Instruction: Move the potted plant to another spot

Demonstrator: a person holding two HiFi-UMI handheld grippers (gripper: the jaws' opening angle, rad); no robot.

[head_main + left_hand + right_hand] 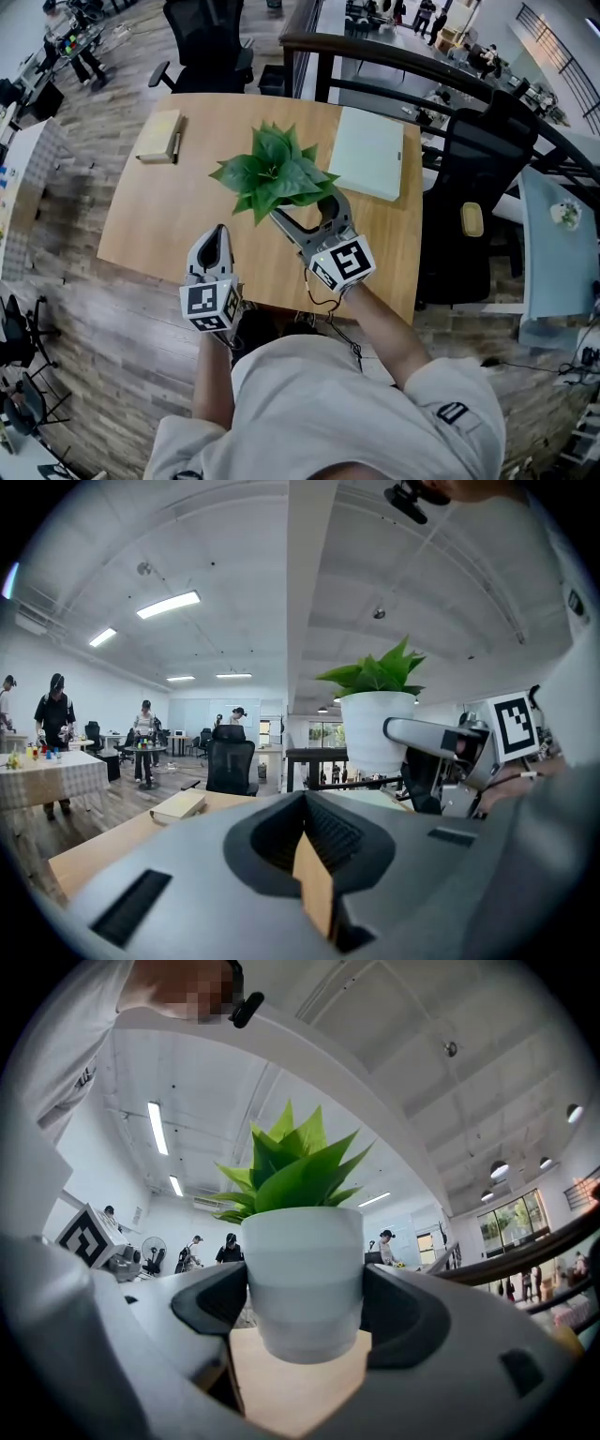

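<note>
Presently on view:

- Table (178, 220): light wood top, seen from above, with a person standing at its near edge and holding a gripper in each hand.
- Potted plant (275, 172): broad green leaves in a plain white pot (302, 1279), upright, near the middle of the table and a little toward its far side. Whether the base touches the wood or sits just clear of it cannot be told.
- Right gripper (309, 217): reaches in from the near edge with its tips under the leaves. Its jaws are pressed against the two sides of the white pot, grasping it low on the body.
- Left gripper (217, 246): over the near part of the table, left of the plant and apart from it. Its jaws are clenched together with nothing between them.
- Tan book (159, 137): flat near the far left corner, a dark pen lying along its right edge.
- Pale green pad (367, 152): flat at the far right of the table, just beside the leaves.
- Black office chair (208, 37): beyond the far edge.
- Second black chair (473, 178): off the table's right side.
</note>
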